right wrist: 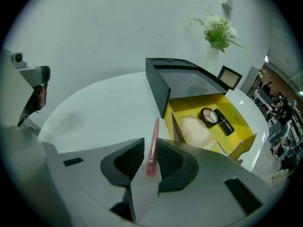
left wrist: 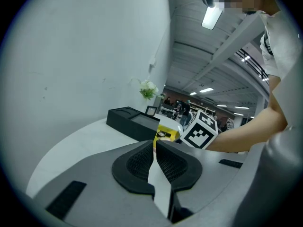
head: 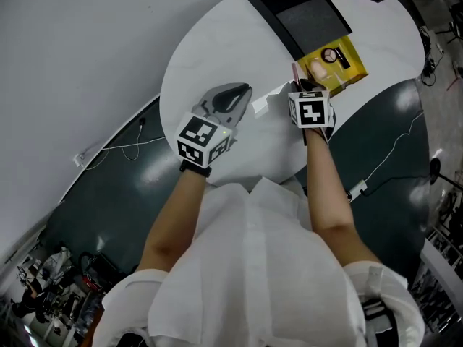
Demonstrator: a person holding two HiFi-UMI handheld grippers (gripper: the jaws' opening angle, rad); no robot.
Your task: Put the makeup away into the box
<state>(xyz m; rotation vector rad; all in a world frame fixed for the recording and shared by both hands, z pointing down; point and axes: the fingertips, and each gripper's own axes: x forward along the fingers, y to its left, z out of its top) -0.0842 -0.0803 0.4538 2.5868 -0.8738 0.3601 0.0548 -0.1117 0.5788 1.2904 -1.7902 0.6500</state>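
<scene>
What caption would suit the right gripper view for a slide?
Right gripper holding a pink makeup stick beside the open yellow box.

Inventory by count: table, box, contents and tools.

Table (head: 217, 56): one, round and white. Yellow box (right wrist: 189, 107): one, with one black lid (right wrist: 189, 82). Items in the box: three, being one round compact (right wrist: 208, 117), one black tube (right wrist: 224, 122) and one pale puff (right wrist: 195, 129). Pink stick (right wrist: 153, 145): one, outside the box. Grippers: two, namely the left gripper (head: 241, 94) and the right gripper (head: 307, 87). Marker cubes (head: 199, 139): two, one per gripper. Bunch of white flowers (right wrist: 217, 30): one. Small frame (right wrist: 229, 77): one.
</scene>
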